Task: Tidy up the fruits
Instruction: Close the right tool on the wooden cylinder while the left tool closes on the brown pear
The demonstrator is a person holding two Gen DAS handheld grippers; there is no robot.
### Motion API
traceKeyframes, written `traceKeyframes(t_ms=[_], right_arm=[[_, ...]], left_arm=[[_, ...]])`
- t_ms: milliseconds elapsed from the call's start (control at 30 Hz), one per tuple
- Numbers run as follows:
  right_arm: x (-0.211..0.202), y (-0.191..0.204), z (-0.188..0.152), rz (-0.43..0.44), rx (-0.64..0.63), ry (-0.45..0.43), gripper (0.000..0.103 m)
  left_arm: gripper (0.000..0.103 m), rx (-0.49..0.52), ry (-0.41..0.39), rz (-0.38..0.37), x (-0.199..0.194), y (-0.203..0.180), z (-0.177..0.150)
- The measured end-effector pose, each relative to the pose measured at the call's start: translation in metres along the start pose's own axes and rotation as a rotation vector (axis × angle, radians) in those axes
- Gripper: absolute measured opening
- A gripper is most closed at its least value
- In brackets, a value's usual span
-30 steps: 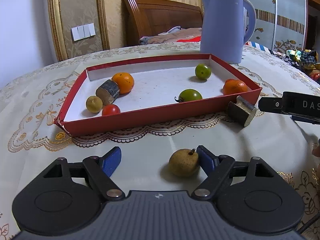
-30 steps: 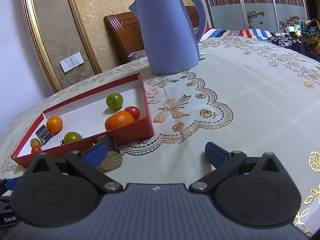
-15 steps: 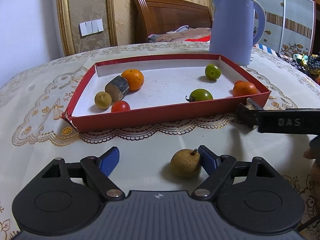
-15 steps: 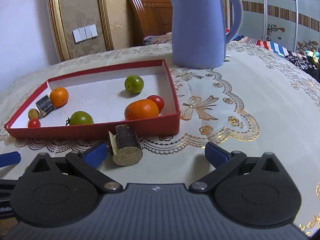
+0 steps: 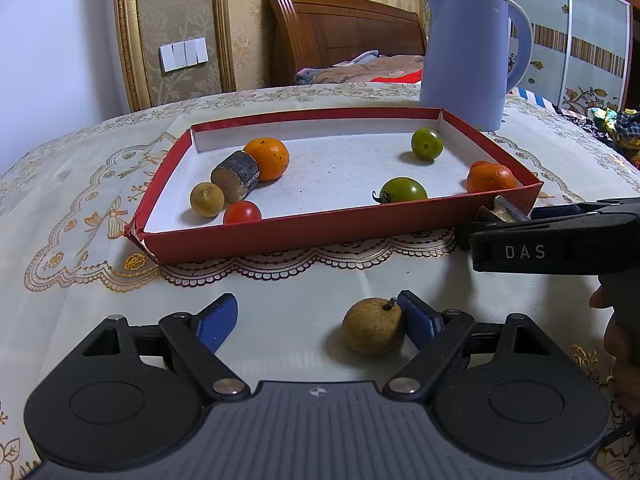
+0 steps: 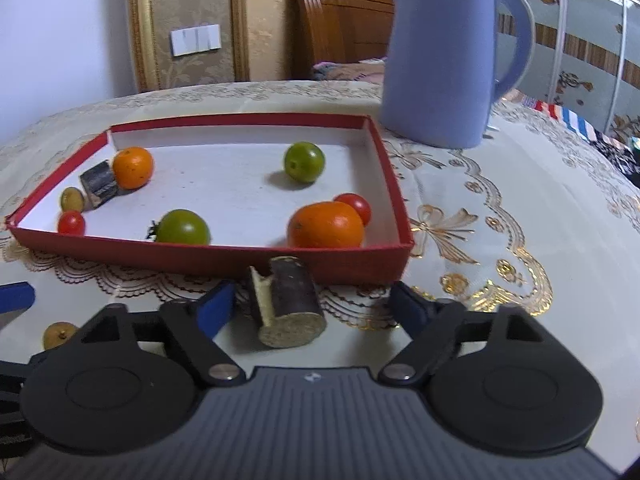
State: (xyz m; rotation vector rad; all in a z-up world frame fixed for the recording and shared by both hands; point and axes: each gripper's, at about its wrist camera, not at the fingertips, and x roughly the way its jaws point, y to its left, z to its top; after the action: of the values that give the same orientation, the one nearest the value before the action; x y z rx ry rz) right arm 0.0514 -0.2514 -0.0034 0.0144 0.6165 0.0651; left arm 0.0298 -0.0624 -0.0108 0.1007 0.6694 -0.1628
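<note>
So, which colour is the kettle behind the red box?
Light blue kettle; the right wrist view shows it best.

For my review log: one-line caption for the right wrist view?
Open right gripper, jaws just closing, brackets a dark-barked cut cane segment before the red cardboard tray.

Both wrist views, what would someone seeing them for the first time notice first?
Probably the shallow red cardboard tray at the table's centre, scattered with orange, green and red fruits. Behind its right corner stands a tall lavender-blue plastic kettle. In front of the tray, still on the tablecloth, lie a dark-barked cane chunk between the right gripper fingers and a tan round fruit by the left gripper.
</note>
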Motion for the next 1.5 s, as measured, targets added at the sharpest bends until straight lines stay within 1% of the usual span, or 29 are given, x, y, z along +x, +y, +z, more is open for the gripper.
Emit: traceKeyframes(t_ms=[33, 67, 100, 167, 233, 300, 700, 733, 767, 800, 867, 933, 967, 1000, 1033, 1100, 1167, 1233, 1367, 1500], right_arm=[[-0.001, 0.001, 0.000, 0.005, -0.006, -0.004, 0.070], [-0.002, 0.001, 0.000, 0.014, -0.012, -0.009, 0.062], [-0.003, 0.002, 0.000, 0.019, -0.016, -0.016, 0.050], [-0.004, 0.001, 0.000, 0.010, -0.010, -0.023, 0.044], [-0.005, -0.001, 0.000, 0.015, 0.000, -0.024, 0.044], [-0.005, -0.002, -0.001, 0.011, 0.006, -0.027, 0.040], [-0.005, -0.002, -0.001, 0.011, 0.006, -0.031, 0.040], [-0.005, -0.003, -0.001, 0.012, 0.011, -0.033, 0.038], [-0.006, -0.004, -0.002, 0.020, 0.014, -0.036, 0.032], [-0.006, -0.004, -0.002, 0.021, 0.013, -0.036, 0.032], [-0.006, -0.004, -0.002, 0.020, 0.011, -0.036, 0.032], [-0.007, -0.004, -0.002, 0.023, 0.014, -0.037, 0.032], [-0.007, -0.005, -0.002, 0.024, 0.015, -0.038, 0.032], [-0.007, -0.005, -0.002, 0.024, 0.015, -0.038, 0.032], [-0.008, -0.005, -0.002, 0.024, 0.015, -0.039, 0.032], [-0.008, -0.005, -0.003, 0.024, 0.012, -0.040, 0.032], [-0.008, -0.004, -0.003, 0.023, 0.009, -0.040, 0.032], [-0.008, -0.004, -0.003, 0.024, 0.011, -0.040, 0.032], [-0.009, -0.004, -0.003, 0.025, 0.018, -0.041, 0.032], [-0.009, -0.006, -0.003, 0.022, 0.026, -0.044, 0.032]], left_arm=[[0.087, 0.000, 0.000, 0.000, 0.000, 0.000, 0.000], [0.087, -0.001, 0.000, 0.000, 0.000, 0.000, 0.000], [0.087, -0.001, 0.000, -0.001, 0.000, 0.000, 0.000], [0.087, -0.002, 0.000, -0.001, 0.000, 0.000, 0.000], [0.087, -0.001, 0.000, -0.001, 0.000, 0.000, 0.000], [0.087, 0.001, 0.001, -0.001, 0.000, 0.001, 0.000], [0.087, 0.024, -0.003, 0.005, -0.003, 0.000, -0.002], [0.085, 0.029, -0.006, 0.006, -0.003, -0.001, -0.002], [0.082, 0.035, -0.009, -0.004, -0.004, -0.001, -0.003], [0.078, 0.044, -0.013, -0.009, -0.005, -0.002, -0.003], [0.073, 0.066, -0.025, -0.007, -0.008, -0.006, -0.005], [0.062, 0.083, -0.032, -0.017, -0.010, -0.009, -0.006], [0.060, 0.085, -0.034, -0.022, -0.011, -0.009, -0.006], [0.055, 0.087, -0.036, -0.026, -0.012, -0.010, -0.007], [0.046, 0.087, -0.036, -0.030, -0.012, -0.010, -0.006], [0.040, 0.083, -0.036, -0.038, -0.013, -0.009, -0.006], [0.038, 0.085, -0.037, -0.041, -0.013, -0.010, -0.006], [0.033, 0.088, -0.038, -0.046, -0.014, -0.011, -0.007], [0.030, 0.091, -0.038, -0.050, -0.014, -0.011, -0.007], [0.030, 0.080, -0.036, -0.054, -0.014, -0.010, -0.007]])
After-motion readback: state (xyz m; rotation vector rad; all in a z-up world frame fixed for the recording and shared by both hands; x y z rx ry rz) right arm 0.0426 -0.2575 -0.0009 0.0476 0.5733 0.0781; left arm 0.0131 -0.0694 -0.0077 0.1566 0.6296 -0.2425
